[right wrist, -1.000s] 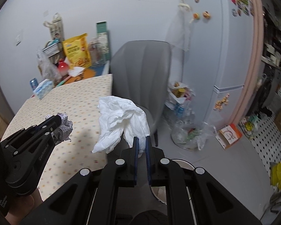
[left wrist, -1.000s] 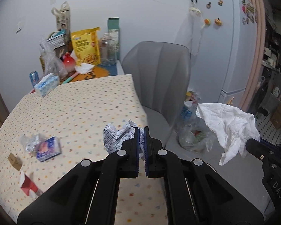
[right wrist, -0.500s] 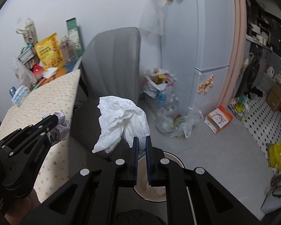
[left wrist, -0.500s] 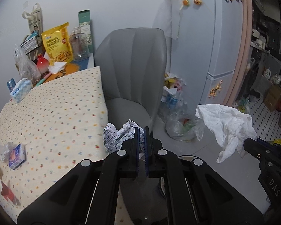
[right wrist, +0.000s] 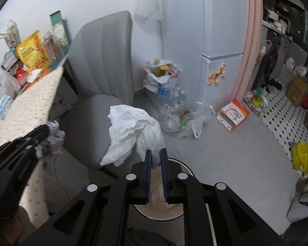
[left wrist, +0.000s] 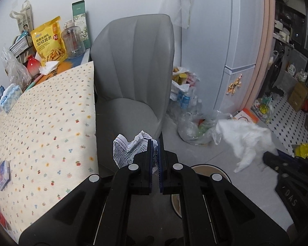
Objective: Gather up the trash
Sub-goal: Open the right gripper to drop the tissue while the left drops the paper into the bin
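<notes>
My left gripper (left wrist: 154,143) is shut on a crumpled printed paper ball (left wrist: 127,149), held beside the table edge in front of the grey chair. My right gripper (right wrist: 155,153) has its jaws slightly parted with a white crumpled tissue (right wrist: 131,129) still between them, above a round cream trash bin (right wrist: 160,209) on the floor. The bin's rim (left wrist: 207,167) also shows in the left wrist view, below and right of my left gripper. The tissue (left wrist: 244,139) and right gripper (left wrist: 271,157) show blurred at the right of that view.
A grey chair (left wrist: 131,82) stands between the table (left wrist: 43,131) and the fridge (left wrist: 225,41). Full plastic trash bags (right wrist: 166,86) lie by the fridge. A tissue pack (left wrist: 9,98), wrappers (left wrist: 2,172) and snack bags lie on the table. Boxes and clutter sit on the tiled floor at right.
Both grippers have swung right and down from over the table to above the trash bin. The right jaws have parted a little around the tissue.
</notes>
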`<state>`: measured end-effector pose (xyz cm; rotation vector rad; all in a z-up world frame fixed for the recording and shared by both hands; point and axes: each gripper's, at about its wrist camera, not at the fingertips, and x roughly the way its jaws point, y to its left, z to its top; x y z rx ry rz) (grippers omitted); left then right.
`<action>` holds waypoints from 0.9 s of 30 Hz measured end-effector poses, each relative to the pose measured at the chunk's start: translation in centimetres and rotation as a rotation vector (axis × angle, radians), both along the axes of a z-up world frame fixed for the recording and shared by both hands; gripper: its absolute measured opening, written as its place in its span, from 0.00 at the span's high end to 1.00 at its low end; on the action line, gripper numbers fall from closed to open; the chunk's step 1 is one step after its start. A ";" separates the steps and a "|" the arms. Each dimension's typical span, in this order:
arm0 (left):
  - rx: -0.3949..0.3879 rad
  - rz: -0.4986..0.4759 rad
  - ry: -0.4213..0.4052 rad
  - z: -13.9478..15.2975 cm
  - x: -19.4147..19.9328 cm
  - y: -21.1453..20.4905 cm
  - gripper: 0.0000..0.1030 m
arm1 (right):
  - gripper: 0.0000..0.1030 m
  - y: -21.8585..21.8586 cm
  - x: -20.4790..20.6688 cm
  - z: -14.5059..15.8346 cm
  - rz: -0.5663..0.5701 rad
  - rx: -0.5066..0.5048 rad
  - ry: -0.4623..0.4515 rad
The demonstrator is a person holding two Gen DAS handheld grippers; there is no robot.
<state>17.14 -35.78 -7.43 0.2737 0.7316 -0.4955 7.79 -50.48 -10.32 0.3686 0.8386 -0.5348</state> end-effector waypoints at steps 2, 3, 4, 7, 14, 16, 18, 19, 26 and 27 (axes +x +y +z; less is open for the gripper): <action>0.005 -0.005 0.002 -0.2 0.1 -0.2 0.95 | 0.58 -0.3 -0.5 -0.3 -0.013 -0.013 0.004; 0.007 -0.007 0.004 -0.3 0.0 -0.3 0.95 | 0.58 -0.4 -0.7 -0.5 -0.014 -0.009 0.008; 0.009 -0.012 0.006 -0.5 0.0 -0.6 0.95 | 0.59 -0.6 -1.0 -0.7 -0.020 -0.003 0.011; 0.014 -0.029 0.013 -0.8 -0.3 -1.2 0.95 | 0.59 -1.1 -2.0 -1.1 -0.042 -0.001 0.020; 0.023 -0.095 0.040 -1.7 -2.2 -4.0 0.95 | 0.54 -3.1 -5.2 -0.6 -0.108 -0.010 0.019; 0.024 -0.119 0.047 -2.0 -2.9 -4.9 0.95 | 0.49 -3.7 -6.4 -0.1 -0.136 -0.028 0.017; 0.024 -0.149 0.050 -2.2 -3.8 -6.0 0.95 | 0.46 -4.2 -7.4 0.2 -0.161 -0.043 0.020; 0.024 -0.162 0.054 -2.3 -4.2 -6.5 0.95 | 0.45 -4.6 -8.1 0.2 -0.175 -0.045 0.022; 0.025 -0.235 0.107 -3.8 -6.3 -9.6 0.95 | 0.41 -6.4 -10.8 0.0 -0.252 -0.047 0.049; 0.026 -0.242 0.115 -4.0 -6.4 -9.9 0.95 | 0.39 -6.7 -11.1 0.0 -0.266 -0.050 0.052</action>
